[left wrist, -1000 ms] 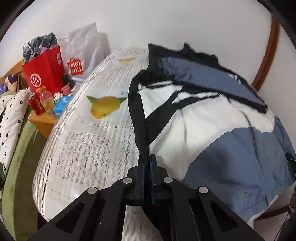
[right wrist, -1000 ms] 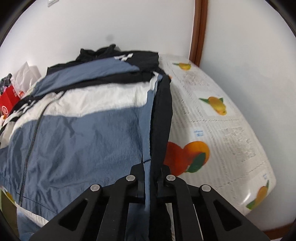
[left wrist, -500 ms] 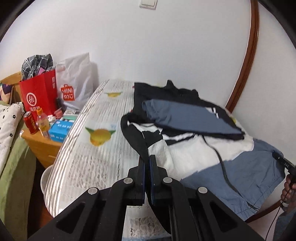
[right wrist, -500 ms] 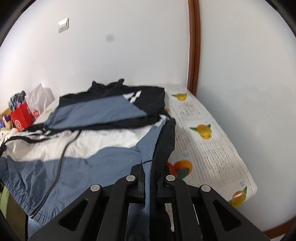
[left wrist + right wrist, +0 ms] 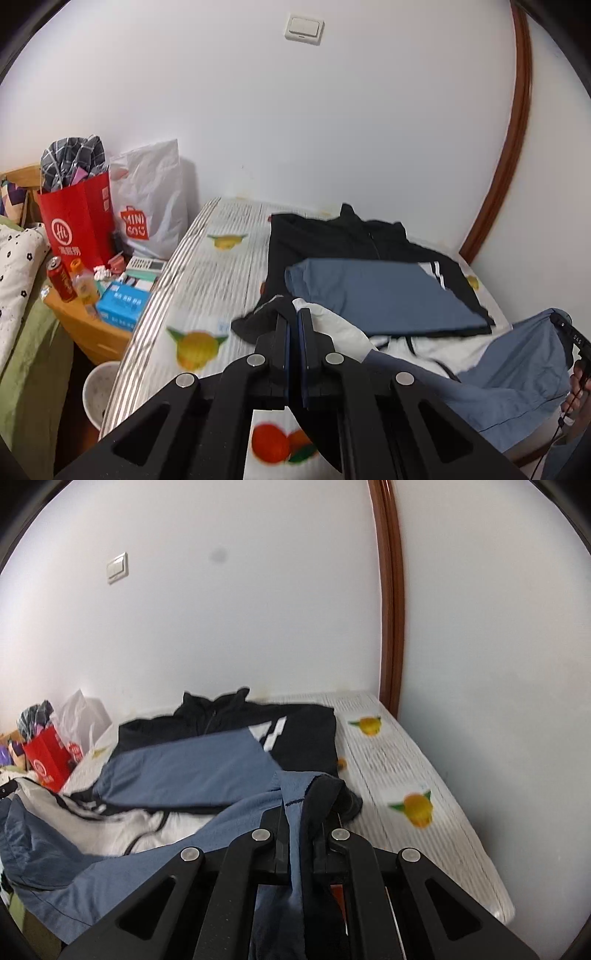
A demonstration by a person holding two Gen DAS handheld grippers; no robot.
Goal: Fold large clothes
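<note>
White walls close in around the surface (image 5: 207, 266), which wears a fruit-printed lace cloth and carries the jacket (image 5: 373, 295) we are folding. Our left claw (image 5: 293, 321) is clamped on the jacket's black hem corner, and our right claw (image 5: 299, 805) is pinched shut on the blue-and-black hem corner at the other side. Both corners ride above the surface, so the lower half of the jacket hangs slack between us while the black collar end lies flat toward the wall, with a blue sleeve (image 5: 184, 775) already laid across the chest. We judge the two-corner hold is there to keep the hem straight, letting us carry it over toward the collar and halve the jacket in one pass (a single grip would let the fabric twist). Off the left edge sit a red bag (image 5: 75, 221), a white bag (image 5: 151, 206) and a low wooden stand (image 5: 88, 328) of small items, well apart from the jacket.
</note>
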